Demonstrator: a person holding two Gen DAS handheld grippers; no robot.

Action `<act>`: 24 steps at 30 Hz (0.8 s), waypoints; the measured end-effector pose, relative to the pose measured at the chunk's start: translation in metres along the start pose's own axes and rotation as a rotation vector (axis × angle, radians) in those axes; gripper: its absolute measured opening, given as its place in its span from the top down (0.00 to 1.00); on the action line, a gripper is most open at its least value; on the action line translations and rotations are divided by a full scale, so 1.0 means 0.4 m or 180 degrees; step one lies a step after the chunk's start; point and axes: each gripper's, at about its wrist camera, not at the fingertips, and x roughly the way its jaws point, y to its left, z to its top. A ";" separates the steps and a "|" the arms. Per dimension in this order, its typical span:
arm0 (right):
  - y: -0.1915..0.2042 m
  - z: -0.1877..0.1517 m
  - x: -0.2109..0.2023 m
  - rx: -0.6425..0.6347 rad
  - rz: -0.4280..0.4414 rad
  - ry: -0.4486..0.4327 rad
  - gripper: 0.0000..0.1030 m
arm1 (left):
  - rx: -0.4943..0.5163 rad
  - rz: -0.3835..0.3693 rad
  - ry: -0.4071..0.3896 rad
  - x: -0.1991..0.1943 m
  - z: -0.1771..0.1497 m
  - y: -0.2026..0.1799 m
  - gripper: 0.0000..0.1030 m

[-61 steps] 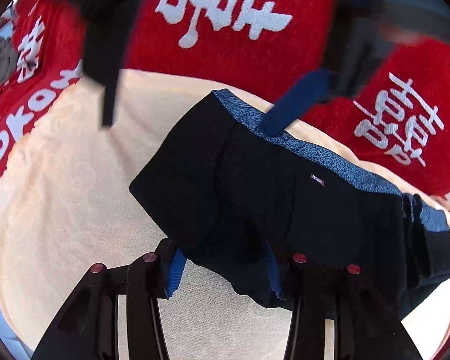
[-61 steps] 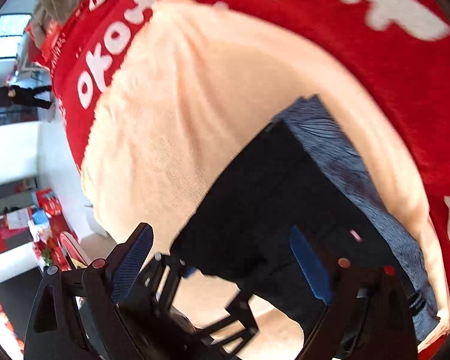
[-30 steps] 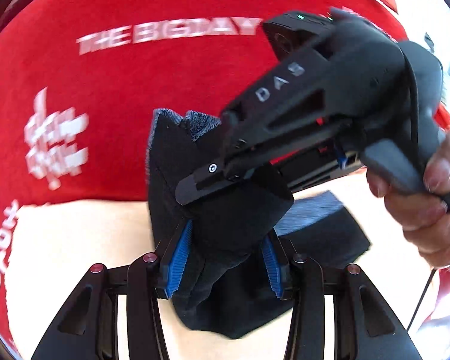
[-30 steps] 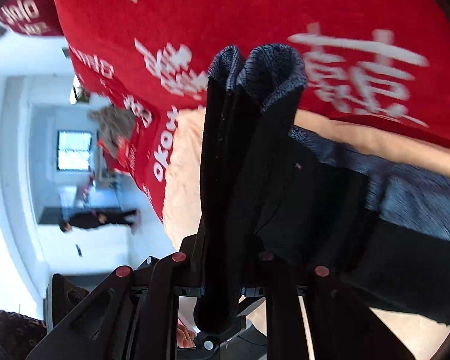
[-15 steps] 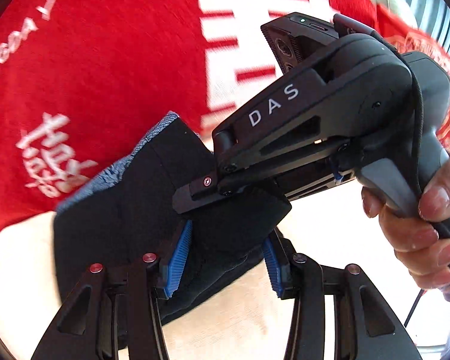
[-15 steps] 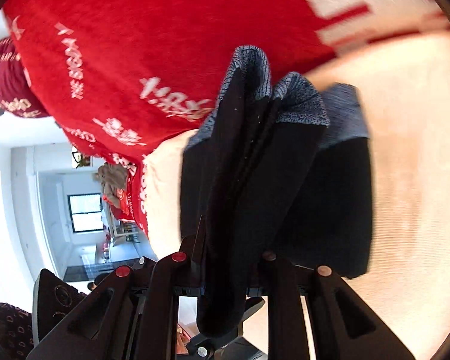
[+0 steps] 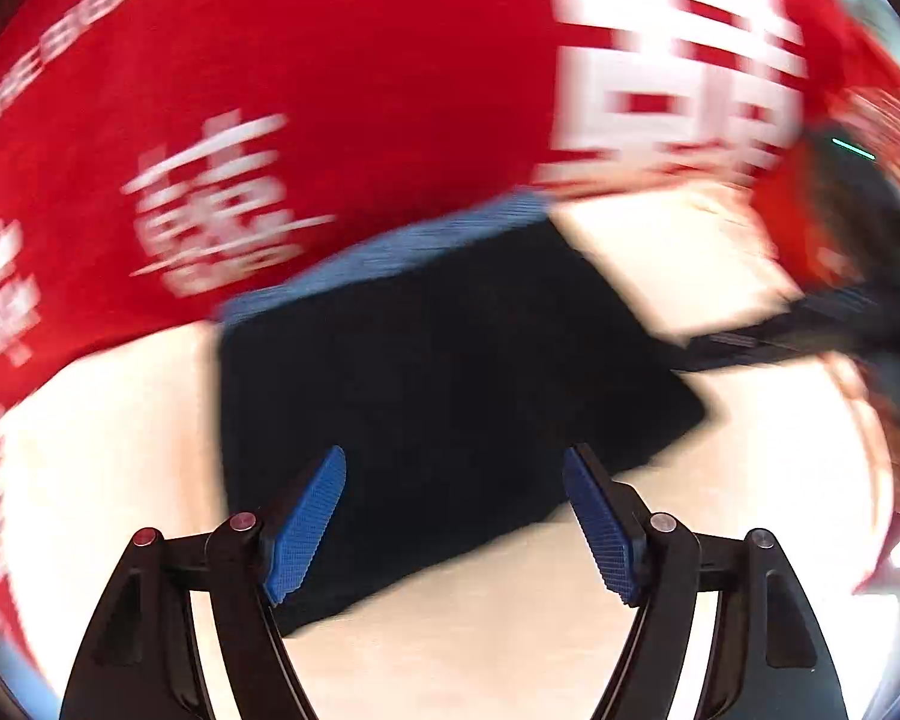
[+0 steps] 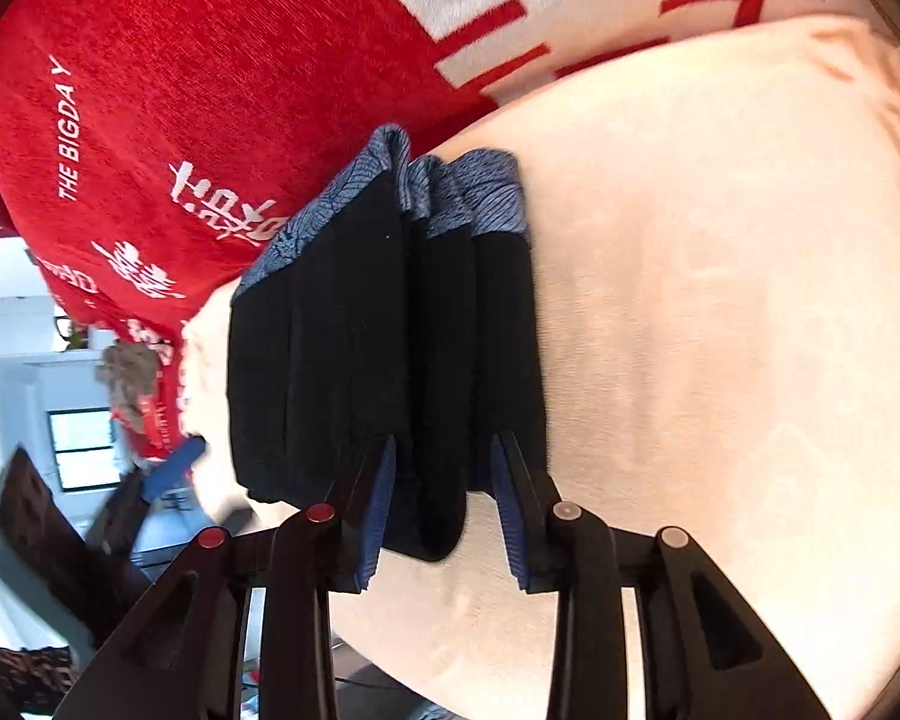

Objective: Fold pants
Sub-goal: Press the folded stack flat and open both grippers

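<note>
The black shorts with a blue-grey waistband point(image 7: 438, 372) lie folded in a compact stack on the cream towel point(image 7: 480, 630). My left gripper point(image 7: 453, 516) is open and empty just above their near edge. In the right wrist view the folded shorts point(image 8: 384, 324) show several layers; my right gripper point(image 8: 441, 510) is part open, its blue pads point(image 8: 510, 516) on either side of the near fold without pinching it. The right gripper also shows blurred in the left wrist view point(image 7: 840, 324).
The cream towel point(image 8: 720, 300) lies on a red blanket with white lettering point(image 8: 180, 90). The blanket point(image 7: 330, 90) rises behind the shorts. A room with a window point(image 8: 84, 450) shows off the left edge of the bed.
Both grippers have let go of the shorts, which were held up folded and now lie on the towel. The left gripper has opened wide and drawn back; the right has opened slightly.
</note>
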 end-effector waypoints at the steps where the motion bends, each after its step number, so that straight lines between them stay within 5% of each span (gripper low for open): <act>1: 0.016 -0.008 -0.014 -0.0017 -0.0039 -0.0066 0.65 | -0.0146 0.0086 0.0072 0.014 0.004 0.040 0.26; 6: 0.114 -0.031 -0.041 -0.0432 -0.0053 -0.0299 0.65 | -0.0798 0.0239 0.0402 0.119 -0.008 0.174 0.26; 8: 0.143 -0.022 0.006 -0.0643 -0.0109 -0.0176 0.65 | -0.0772 0.0267 0.0385 0.155 -0.013 0.159 0.25; 11: 0.130 -0.018 0.118 -0.0824 -0.0592 0.0050 0.66 | -0.0694 0.0331 0.0266 0.169 -0.019 0.124 0.11; 13: 0.125 -0.028 0.129 -0.0920 -0.0573 -0.0082 0.66 | -0.0613 0.0357 0.0240 0.176 -0.023 0.107 0.02; 24: 0.146 -0.033 0.125 -0.0936 -0.0669 -0.0102 0.65 | -0.0783 0.0302 0.0247 0.210 -0.012 0.145 0.01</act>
